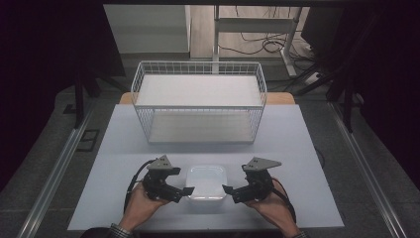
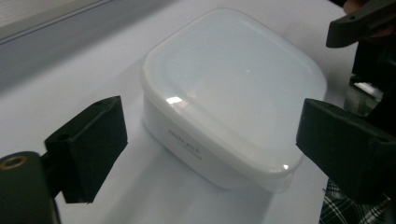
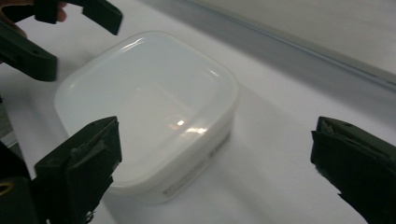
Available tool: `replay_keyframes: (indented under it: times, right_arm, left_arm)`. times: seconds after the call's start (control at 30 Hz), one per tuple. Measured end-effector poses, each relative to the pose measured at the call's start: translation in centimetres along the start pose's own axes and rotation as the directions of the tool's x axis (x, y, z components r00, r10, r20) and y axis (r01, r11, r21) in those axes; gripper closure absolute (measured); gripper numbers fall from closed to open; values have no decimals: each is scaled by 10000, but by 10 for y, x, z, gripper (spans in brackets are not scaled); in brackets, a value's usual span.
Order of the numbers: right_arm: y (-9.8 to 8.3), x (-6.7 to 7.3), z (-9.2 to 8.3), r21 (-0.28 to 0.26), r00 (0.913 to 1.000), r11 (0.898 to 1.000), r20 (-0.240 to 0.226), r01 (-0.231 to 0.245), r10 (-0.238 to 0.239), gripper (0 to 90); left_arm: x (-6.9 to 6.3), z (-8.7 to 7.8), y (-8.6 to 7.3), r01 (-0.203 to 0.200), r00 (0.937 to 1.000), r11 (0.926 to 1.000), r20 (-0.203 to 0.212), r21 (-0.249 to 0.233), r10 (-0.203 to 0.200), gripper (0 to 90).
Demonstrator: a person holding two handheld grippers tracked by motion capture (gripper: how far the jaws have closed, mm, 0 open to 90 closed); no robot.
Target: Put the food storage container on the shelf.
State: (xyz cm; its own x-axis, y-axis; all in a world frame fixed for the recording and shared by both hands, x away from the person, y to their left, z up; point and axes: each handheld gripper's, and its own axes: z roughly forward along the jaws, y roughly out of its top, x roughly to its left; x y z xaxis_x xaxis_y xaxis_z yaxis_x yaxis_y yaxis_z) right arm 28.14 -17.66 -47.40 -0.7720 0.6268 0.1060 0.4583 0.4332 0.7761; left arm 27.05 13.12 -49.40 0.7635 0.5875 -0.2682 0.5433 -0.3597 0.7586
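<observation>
A white, square plastic container (image 1: 206, 182) with its lid on sits near the front of the table. My left gripper (image 1: 182, 193) is at its left side, open, and my right gripper (image 1: 229, 192) is at its right side, also open. In the left gripper view the container (image 2: 233, 84) lies ahead between the spread jaws of the left gripper (image 2: 212, 144), with the right gripper (image 2: 359, 23) beyond it. In the right gripper view the container (image 3: 144, 98) sits toward the left jaw of the right gripper (image 3: 215, 158). Neither gripper holds anything.
A white wire rack (image 1: 198, 101) with two shelves stands at the back middle of the pale table (image 1: 297, 148). Bare tabletop lies between the rack and the container. Dark curtains, metal rails and floor cables surround the table.
</observation>
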Motion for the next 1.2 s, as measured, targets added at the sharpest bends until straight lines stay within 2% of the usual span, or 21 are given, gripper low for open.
replay_keyframes:
  times: [0.07, 0.2, 0.3, 0.37, 0.4, 0.43, 0.47, 0.5, 0.53, 0.57, 0.63, 0.7, 0.73, 0.77, 0.83, 0.9, 0.97, 1.0, 1.03, 1.13, 1.2]
  right_arm:
    - [2, 3, 4, 166, 9994, 9994, -186, -287, 290, 109]
    - [2, 5, 9, 370, 9976, 9981, -473, -491, 508, 179]
    - [1, 4, 14, 485, 9965, 9968, -513, -635, 659, 216]
    - [0, 3, 16, 542, 9955, 9959, -585, -720, 752, 231]
    - [-1, 3, 18, 738, 9935, 9937, -697, -844, 895, 237]
    - [-2, 0, 20, 843, 9866, 9892, -1005, -1203, 1286, 282]
    - [-2, -1, 20, 928, 9821, 9863, -1177, -1364, 1469, 318]
    - [-2, -2, 20, 1093, 9741, 9821, -1506, -1533, 1688, 339]
    - [-3, -2, 20, 1164, 9723, 9806, -1555, -1576, 1747, 342]
    - [-3, -2, 20, 1164, 9723, 9806, -1555, -1576, 1747, 342]
    - [-2, -1, 15, 1389, 9684, 9741, -1506, -1783, 1987, 433]
    - [-2, -3, 11, 1453, 9614, 9670, -1506, -2091, 2305, 520]
    - [-2, -3, 11, 1453, 9614, 9670, -1506, -2091, 2305, 520]
    - [-2, -5, 5, 1458, 9495, 9579, -1601, -2475, 2697, 593]
    - [-3, -3, 3, 1333, 9462, 9539, -1486, -2687, 2873, 621]
    - [-3, -1, 1, 1243, 9477, 9541, -1369, -2724, 2884, 636]
    - [-2, 1, -2, 1022, 9462, 9512, -1156, -2912, 3021, 687]
    - [-1, 1, -3, 891, 9461, 9509, -1091, -2964, 3051, 709]
    - [-1, 3, -6, 644, 9461, 9501, -935, -3052, 3102, 747]
    - [-1, 5, -7, 362, 9502, 9527, -704, -3017, 3036, 779]
    - [-1, 7, -6, 210, 9603, 9614, -466, -2744, 2751, 782]
  left_arm:
    - [0, 4, 2, 79, 10000, 10000, 2, 28, -79, 118]
    - [3, 10, 2, 231, 9997, 9996, 5, 146, -231, 126]
    - [5, 13, 0, 325, 9995, 9990, -19, 298, -324, 124]
    - [7, 15, -2, 542, 9982, 9982, 224, 264, -548, 131]
    - [8, 16, -3, 599, 9977, 9979, 312, 253, -607, 138]
    - [9, 15, -4, 827, 9930, 9964, 824, 194, -840, 217]
    - [9, 15, -4, 827, 9930, 9964, 824, 194, -840, 232]
    - [11, 15, -6, 1016, 9895, 9945, 1008, 268, -1038, 247]
    - [11, 15, -6, 1016, 9895, 9945, 1008, 268, -1038, 264]
    - [11, 13, -7, 1239, 9857, 9919, 1115, 286, -1263, 264]
    - [11, 6, -10, 1627, 9791, 9862, 1185, 317, -1653, 394]
    - [8, -1, -11, 1611, 9806, 9868, 1104, 191, -1622, 503]
    - [8, -1, -11, 1611, 9806, 9868, 1104, 191, -1622, 541]
    - [7, -5, -13, 1807, 9761, 9835, 1210, 79, -1803, 579]
    - [7, -7, -14, 1878, 9756, 9822, 1175, -92, -1854, 610]
    - [6, -8, -14, 1928, 9755, 9811, 1120, -185, -1896, 649]
    - [5, -11, -14, 2032, 9741, 9781, 1104, -452, -1973, 706]
    - [6, -12, -14, 2144, 9718, 9749, 1130, -595, -2068, 706]
    - [6, -13, -15, 2315, 9682, 9698, 1152, -764, -2220, 755]
    - [5, -14, -16, 2460, 9663, 9647, 1014, -935, -2366, 793]
    - [4, -14, -15, 2435, 9678, 9651, 902, -967, -2351, 804]
